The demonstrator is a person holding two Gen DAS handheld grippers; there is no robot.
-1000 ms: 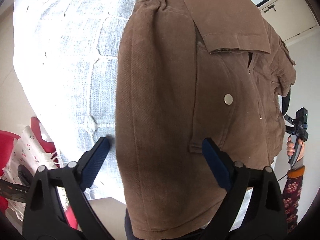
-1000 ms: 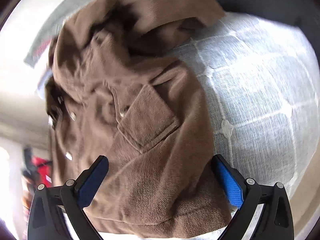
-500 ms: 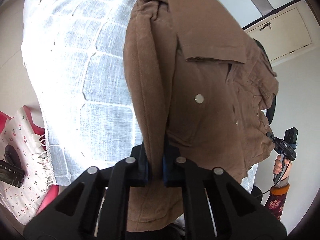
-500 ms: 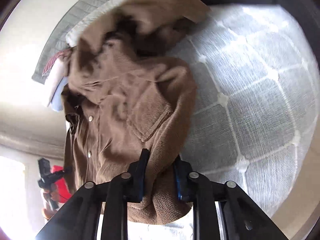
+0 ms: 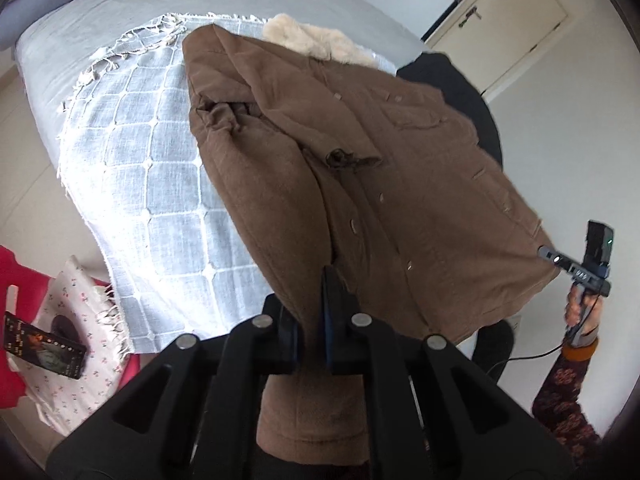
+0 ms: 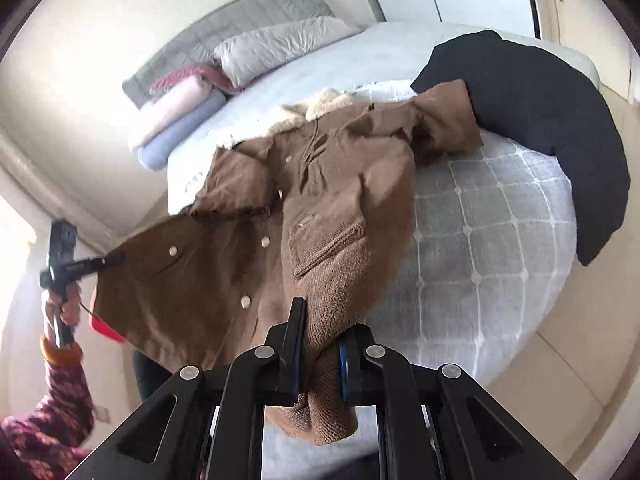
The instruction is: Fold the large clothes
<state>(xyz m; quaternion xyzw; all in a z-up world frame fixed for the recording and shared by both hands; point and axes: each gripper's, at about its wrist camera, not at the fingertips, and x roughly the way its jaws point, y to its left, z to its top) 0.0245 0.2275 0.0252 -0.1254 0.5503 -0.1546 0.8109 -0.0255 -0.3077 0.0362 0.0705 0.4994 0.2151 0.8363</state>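
Left gripper (image 5: 311, 312): jaws pinching one lower corner of the brown jacket (image 5: 400, 184), held up off the bed (image 5: 100, 28), likely to pull the hem taut.
Jacket: stretched between both grippers, hem raised, collar end lying on the checked throw (image 5: 160, 184); fleece collar (image 5: 320, 40) touches the throw's far edge, so the bed bears part of the weight.
Right gripper (image 6: 318, 356): jaws clamped on the opposite lower corner, ribbed cloth bunched between them, a pocket just above.
Step, as judged: spreading the jacket flat, front up, before any fold; no fold made yet.
Black garment (image 6: 540, 120): lies on the bed just beside the jacket's far sleeve, apparently waiting.
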